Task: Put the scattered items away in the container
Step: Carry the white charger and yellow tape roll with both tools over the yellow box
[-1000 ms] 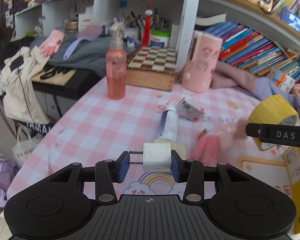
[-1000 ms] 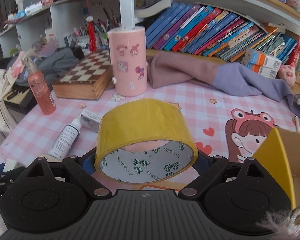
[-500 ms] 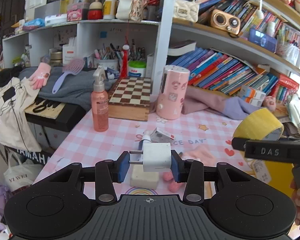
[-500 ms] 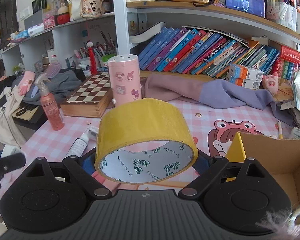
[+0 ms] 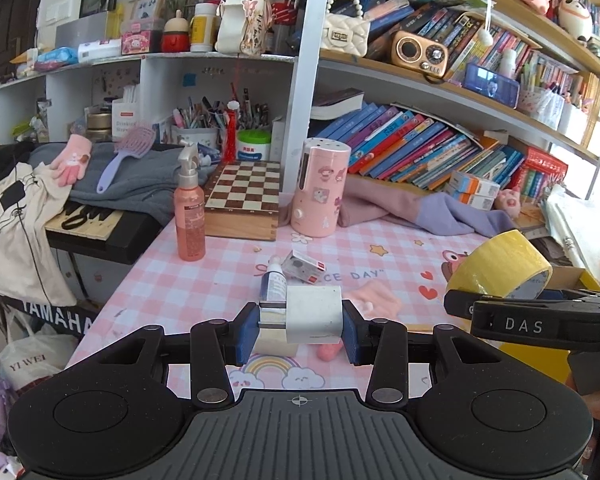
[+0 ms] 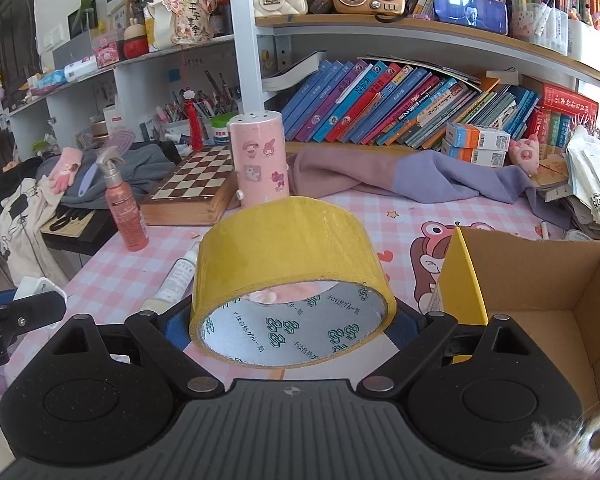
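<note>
My left gripper (image 5: 299,332) is shut on a white plug charger (image 5: 314,314), prongs pointing left, held above the pink checked table (image 5: 188,280). My right gripper (image 6: 290,320) is shut on a wide roll of yellow tape (image 6: 288,248), its blue pads pressing both sides; the same roll (image 5: 500,266) shows at the right of the left wrist view. An open cardboard box with yellow sides (image 6: 540,280) stands just right of the tape. On the table lie a white tube (image 5: 274,284), a small grey and red box (image 5: 304,266) and a pink glove (image 5: 374,300).
A pink spray bottle (image 5: 190,220), a wooden chessboard box (image 5: 244,200) and a pink cylinder (image 5: 319,188) stand at the table's back. A pink and purple cloth (image 6: 420,180) lies before the bookshelf (image 6: 400,100). Bags hang off the table's left edge.
Both grippers have risen and pulled back from the table with their loads. The cardboard box has come further into the right wrist view.
</note>
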### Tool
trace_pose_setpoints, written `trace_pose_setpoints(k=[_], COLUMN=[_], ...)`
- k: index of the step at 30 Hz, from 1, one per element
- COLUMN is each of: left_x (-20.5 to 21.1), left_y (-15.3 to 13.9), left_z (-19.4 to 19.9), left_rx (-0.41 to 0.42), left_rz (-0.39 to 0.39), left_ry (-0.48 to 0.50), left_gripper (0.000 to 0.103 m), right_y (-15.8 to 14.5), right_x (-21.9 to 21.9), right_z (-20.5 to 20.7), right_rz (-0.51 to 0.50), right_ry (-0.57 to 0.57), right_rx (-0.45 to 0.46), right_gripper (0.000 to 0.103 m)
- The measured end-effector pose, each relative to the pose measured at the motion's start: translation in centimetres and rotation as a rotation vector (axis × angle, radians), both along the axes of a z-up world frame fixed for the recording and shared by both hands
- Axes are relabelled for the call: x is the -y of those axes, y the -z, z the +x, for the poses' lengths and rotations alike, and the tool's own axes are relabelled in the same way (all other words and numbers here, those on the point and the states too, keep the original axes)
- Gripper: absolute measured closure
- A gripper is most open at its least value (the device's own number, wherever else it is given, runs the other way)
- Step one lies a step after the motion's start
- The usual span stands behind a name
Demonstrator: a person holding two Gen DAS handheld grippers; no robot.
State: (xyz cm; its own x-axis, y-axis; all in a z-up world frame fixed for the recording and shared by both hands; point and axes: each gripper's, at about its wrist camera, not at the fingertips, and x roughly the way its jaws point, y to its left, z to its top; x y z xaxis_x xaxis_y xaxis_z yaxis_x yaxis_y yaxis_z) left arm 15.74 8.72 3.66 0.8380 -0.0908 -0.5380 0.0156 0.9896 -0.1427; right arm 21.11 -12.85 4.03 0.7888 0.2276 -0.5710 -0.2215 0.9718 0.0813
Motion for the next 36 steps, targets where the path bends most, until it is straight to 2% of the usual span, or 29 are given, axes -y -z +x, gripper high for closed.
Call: trace_pose_setpoints(k=[7, 23, 36], left_x=[-0.5, 0.2, 3.1], left_y=[-0.6, -1.3, -0.8], left_z=[-2.7, -8.8, -9.9], left_rx=[0.011, 0.039, 0.029], left_rz=[-0.03, -0.026, -0.04], left_ry=[0.033, 0.137, 0.26], left_gripper=[0.062, 0.062, 0.062], right_y=[-1.1, -1.8, -1.2], right_x=[-0.1, 0.9, 4.2], right_z=[-3.6, -12.7, -17.3], right_rz=[0.009, 0.041, 0.036], right_ry=[0.015, 0.099, 0.227], right_rx=[0.03, 0.042, 0.018], right_gripper=[0.011, 0.011, 0.011])
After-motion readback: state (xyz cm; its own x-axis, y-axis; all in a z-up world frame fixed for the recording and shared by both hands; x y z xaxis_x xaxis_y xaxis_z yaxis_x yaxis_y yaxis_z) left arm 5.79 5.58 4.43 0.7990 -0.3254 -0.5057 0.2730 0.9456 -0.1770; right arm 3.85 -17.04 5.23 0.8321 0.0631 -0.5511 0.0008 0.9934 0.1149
